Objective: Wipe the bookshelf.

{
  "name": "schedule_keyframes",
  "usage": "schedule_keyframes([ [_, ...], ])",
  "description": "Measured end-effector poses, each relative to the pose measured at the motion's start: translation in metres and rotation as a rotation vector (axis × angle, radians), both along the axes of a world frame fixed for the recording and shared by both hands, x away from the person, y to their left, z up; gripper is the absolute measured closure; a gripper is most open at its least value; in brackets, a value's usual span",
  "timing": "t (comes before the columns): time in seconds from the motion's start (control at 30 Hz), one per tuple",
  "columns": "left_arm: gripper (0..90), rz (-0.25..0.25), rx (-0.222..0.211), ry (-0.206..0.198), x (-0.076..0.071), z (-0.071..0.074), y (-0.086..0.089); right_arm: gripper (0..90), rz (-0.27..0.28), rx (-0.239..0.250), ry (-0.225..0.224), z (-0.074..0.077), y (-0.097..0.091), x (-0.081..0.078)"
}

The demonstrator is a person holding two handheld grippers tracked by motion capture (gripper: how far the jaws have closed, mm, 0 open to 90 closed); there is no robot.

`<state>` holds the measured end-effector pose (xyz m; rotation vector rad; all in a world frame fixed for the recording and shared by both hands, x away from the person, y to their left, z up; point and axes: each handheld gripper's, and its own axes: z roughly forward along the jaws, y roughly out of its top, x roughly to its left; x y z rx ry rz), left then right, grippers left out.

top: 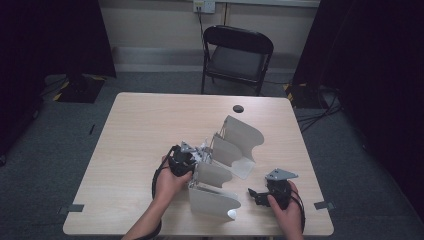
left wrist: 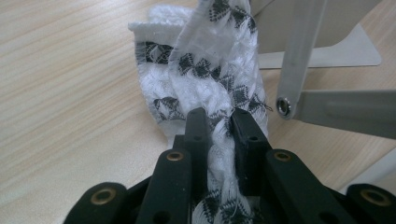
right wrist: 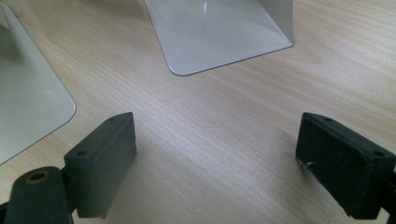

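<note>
Nearest, the right gripper (top: pixel 258 196) rests idle beside the pale metal divider rack (top: pixel 220 202), jaws wide and empty. At the rack's left edge, the left gripper (left wrist: pixel 219 122) pinches a white knitted cloth with black diamond pattern (left wrist: pixel 205 70), draped on the table; placing it in the rack seems unfinished.

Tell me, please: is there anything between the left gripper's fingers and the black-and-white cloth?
Nothing visible. In the left gripper view, the left gripper is already shut on the white cloth with black pattern; its fingers press on it from both sides. The grey metal rack stands just beside the cloth, not between it and the fingers.
</note>
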<state>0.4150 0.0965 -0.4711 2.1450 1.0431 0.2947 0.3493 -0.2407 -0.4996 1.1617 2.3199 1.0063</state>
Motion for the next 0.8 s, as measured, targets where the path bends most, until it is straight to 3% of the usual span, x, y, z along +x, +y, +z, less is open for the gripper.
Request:
schedule_keyframes([
  [0.17,78.1,0.035,-0.012,-0.018,0.004,0.015,0.009,11.6,0.0,0.0,0.0,0.0,0.0,0.0],
  [0.23,78.2,0.049,-0.021,-0.038,0.007,0.026,0.013,11.6,0.0,0.0,0.0,0.0,0.0,0.0],
  [0.27,78.2,0.062,-0.03,-0.067,0.01,0.039,0.015,11.6,0.0,0.0,0.0,0.0,0.0,0.0],
  [0.3,78.2,0.062,-0.03,-0.067,0.01,0.039,0.015,11.6,0.0,0.0,0.0,0.0,0.0,0.0],
  [0.37,78.2,0.065,-0.037,-0.091,0.013,0.053,0.017,11.6,0.0,0.0,0.0,0.0,0.0,0.0],
  [0.57,78.1,0.061,-0.063,-0.164,0.022,0.089,0.008,11.6,0.001,0.0,0.0,0.0,0.0,0.0],
  [0.63,78.1,0.032,-0.067,-0.181,0.026,0.098,-0.003,11.6,0.0,0.0,0.0,0.0,0.0,0.0],
  [0.73,78.1,0.011,-0.069,-0.187,0.028,0.101,-0.01,11.6,0.0,0.0,0.0,0.0,0.0,0.0],
  [0.8,78.1,-0.006,-0.047,-0.175,0.032,0.096,-0.02,11.6,0.0,0.0,0.0,0.0,0.0,0.0],
])
